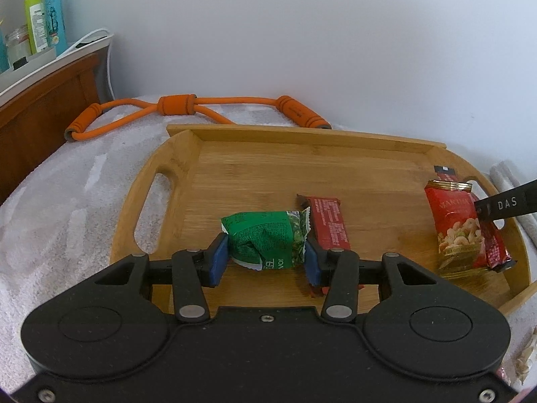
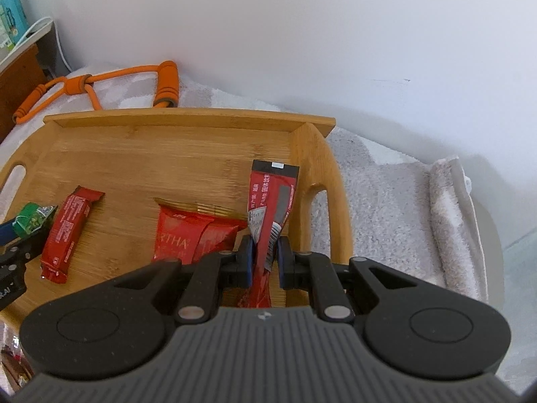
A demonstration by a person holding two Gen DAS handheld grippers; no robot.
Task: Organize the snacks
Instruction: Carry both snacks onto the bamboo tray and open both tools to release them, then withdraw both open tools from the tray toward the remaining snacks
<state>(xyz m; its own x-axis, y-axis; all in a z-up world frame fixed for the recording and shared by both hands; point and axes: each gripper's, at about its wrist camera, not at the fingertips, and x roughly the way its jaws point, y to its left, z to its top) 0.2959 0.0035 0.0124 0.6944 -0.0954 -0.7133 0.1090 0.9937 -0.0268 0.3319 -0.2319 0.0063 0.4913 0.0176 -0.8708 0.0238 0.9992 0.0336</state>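
Observation:
A bamboo tray [image 1: 302,168] with cut-out handles lies on a white towel. My left gripper [image 1: 265,255] is shut on a crumpled green snack packet [image 1: 265,235] that sits low over the tray's front. A dark red bar [image 1: 330,225] lies just right of the packet, touching the right pad. At the tray's right end, my right gripper [image 2: 265,255] is shut on a long red stick packet [image 2: 272,184] whose far end points at the tray handle. A red bag of nuts [image 2: 188,235] lies right beside the stick, partly under the gripper. The red bar [image 2: 67,228] and green packet [image 2: 32,221] show at the left.
An orange resistance band [image 1: 188,107] lies behind the tray by the white wall. A wooden stand with bottles [image 1: 37,23] is at the far left. The fluffy towel [image 1: 67,208] spreads around the tray, with a rolled edge [image 2: 449,218] on the right.

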